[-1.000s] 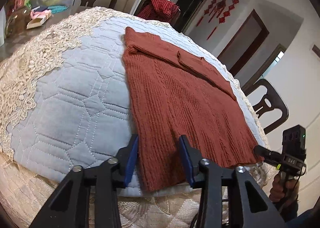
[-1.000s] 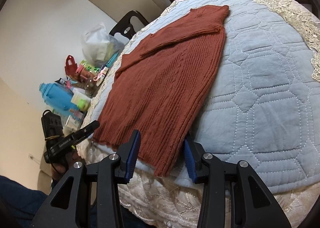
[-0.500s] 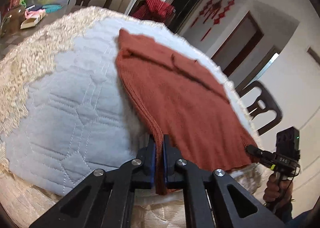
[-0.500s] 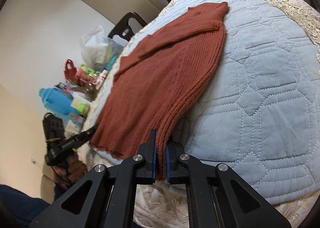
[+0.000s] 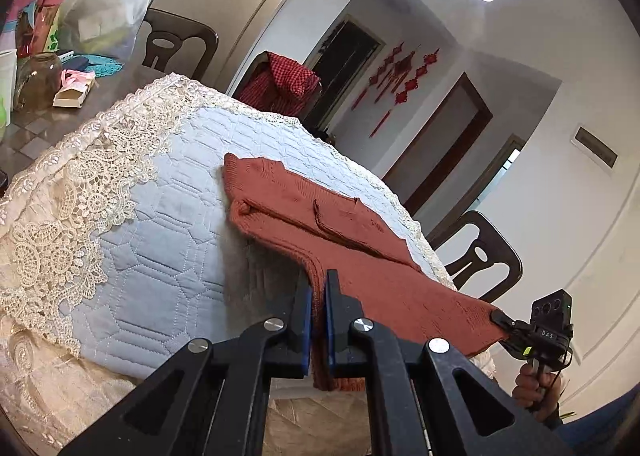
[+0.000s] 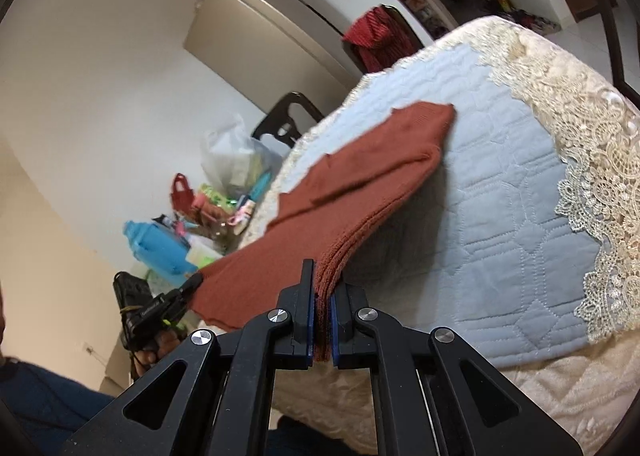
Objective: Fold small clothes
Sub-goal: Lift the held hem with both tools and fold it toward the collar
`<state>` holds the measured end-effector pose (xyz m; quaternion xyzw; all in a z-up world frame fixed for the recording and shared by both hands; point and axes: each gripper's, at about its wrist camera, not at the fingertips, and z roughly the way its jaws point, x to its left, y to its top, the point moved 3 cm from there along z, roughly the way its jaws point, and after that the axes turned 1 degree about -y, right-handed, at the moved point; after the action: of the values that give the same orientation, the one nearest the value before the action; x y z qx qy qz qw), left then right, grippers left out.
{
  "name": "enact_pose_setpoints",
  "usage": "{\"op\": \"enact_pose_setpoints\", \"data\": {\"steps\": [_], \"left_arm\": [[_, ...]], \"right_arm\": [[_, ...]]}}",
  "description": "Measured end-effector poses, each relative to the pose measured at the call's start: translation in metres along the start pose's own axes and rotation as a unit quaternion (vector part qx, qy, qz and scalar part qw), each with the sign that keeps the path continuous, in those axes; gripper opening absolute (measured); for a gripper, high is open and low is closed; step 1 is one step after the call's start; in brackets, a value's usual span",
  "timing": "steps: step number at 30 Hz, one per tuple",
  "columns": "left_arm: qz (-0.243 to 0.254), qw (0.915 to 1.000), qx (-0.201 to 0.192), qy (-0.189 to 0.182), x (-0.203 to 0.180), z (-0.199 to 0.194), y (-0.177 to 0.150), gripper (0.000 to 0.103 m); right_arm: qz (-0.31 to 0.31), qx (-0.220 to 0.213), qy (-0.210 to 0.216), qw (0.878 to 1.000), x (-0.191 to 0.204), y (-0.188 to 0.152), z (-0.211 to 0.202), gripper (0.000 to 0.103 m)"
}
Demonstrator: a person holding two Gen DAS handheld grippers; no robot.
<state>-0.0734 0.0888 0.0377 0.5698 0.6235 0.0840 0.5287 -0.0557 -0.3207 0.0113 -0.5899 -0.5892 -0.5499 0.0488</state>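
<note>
A rust-red knit sweater (image 5: 332,224) lies on a light blue quilted cover (image 5: 160,240), sleeves folded across its top. My left gripper (image 5: 319,320) is shut on one corner of the sweater's hem and holds it lifted off the cover. My right gripper (image 6: 322,320) is shut on the other hem corner of the sweater (image 6: 360,184), also lifted. The hem hangs stretched between both grippers while the collar end stays on the cover. Each gripper shows in the other's view: the right one (image 5: 504,322) and the left one (image 6: 192,282).
The quilted cover (image 6: 500,196) has a cream lace border (image 5: 68,216). Dark chairs (image 5: 484,260) stand around the table, one draped with a red checked garment (image 5: 284,84). Bags, a jar and a blue bottle (image 6: 160,252) crowd the far side.
Both grippers closed on the sweater's hem corners, then rose, lifting the lower half of the sweater off the cover and carrying it toward the collar end.
</note>
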Motion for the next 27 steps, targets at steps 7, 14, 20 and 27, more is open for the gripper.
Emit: {"op": "enact_pose_setpoints", "data": {"steps": [7, 14, 20, 27], "left_arm": [[-0.010, 0.9996, -0.026, -0.008, 0.004, 0.010, 0.026, 0.007], [-0.008, 0.9989, -0.046, -0.005, 0.006, 0.046, 0.074, 0.007], [-0.009, 0.9995, -0.031, 0.002, 0.013, 0.095, 0.119, 0.007], [-0.038, 0.9968, 0.047, 0.052, 0.053, 0.175, 0.120, 0.007]], "right_arm": [[-0.002, -0.020, 0.023, 1.000, 0.002, 0.021, 0.004, 0.005], [-0.005, -0.047, 0.032, 0.998, 0.000, 0.076, 0.027, 0.005], [-0.005, -0.047, 0.018, 0.999, -0.009, 0.127, 0.057, 0.005], [0.066, -0.005, -0.021, 0.998, -0.071, 0.155, 0.117, 0.005]]}}
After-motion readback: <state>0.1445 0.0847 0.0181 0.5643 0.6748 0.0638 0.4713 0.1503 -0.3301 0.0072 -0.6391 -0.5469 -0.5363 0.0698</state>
